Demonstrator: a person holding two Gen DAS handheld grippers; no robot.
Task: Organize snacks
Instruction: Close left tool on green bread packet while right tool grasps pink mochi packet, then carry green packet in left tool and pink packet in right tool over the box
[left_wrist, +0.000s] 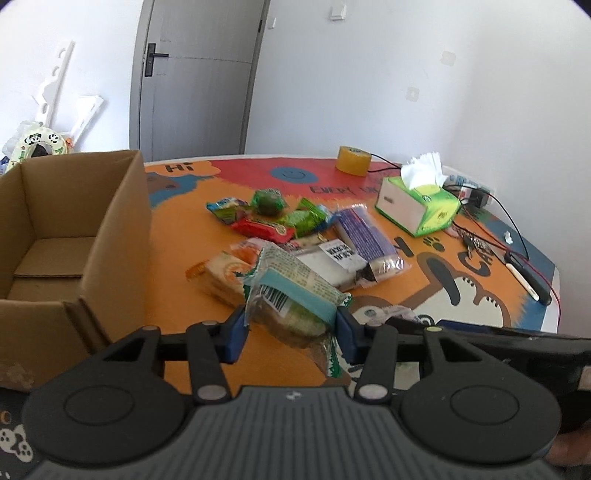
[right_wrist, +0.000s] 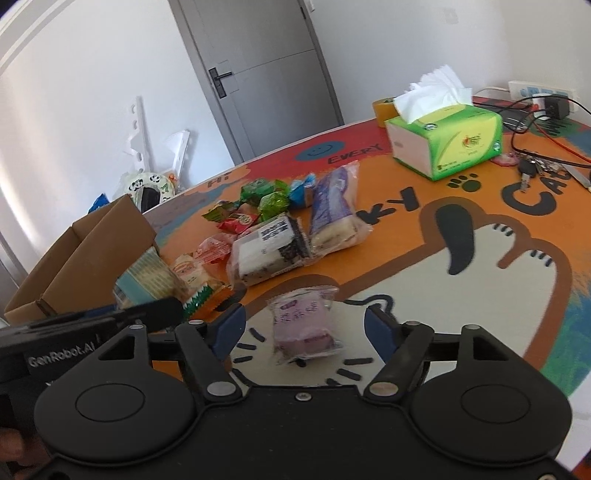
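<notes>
My left gripper (left_wrist: 290, 330) is shut on a clear-wrapped snack with a teal band and barcode (left_wrist: 291, 295), held just above the table. The open cardboard box (left_wrist: 77, 236) stands to its left, nothing visible inside. My right gripper (right_wrist: 304, 326) is open, its blue pads apart from a small purple-wrapped snack (right_wrist: 303, 319) lying on the table between them. A pile of snacks lies behind: a purple-striped pack (right_wrist: 332, 210), a black-and-white pack (right_wrist: 269, 247), red (left_wrist: 264, 229) and green (left_wrist: 269, 201) ones. The left gripper and its teal snack (right_wrist: 147, 282) show at the left of the right wrist view.
A green tissue box (left_wrist: 417, 205) and a roll of yellow tape (left_wrist: 352, 160) sit at the far side of the printed table mat (left_wrist: 177, 258). Cables, keys (right_wrist: 532, 168) and a power strip lie at the far right. A grey door stands behind the table.
</notes>
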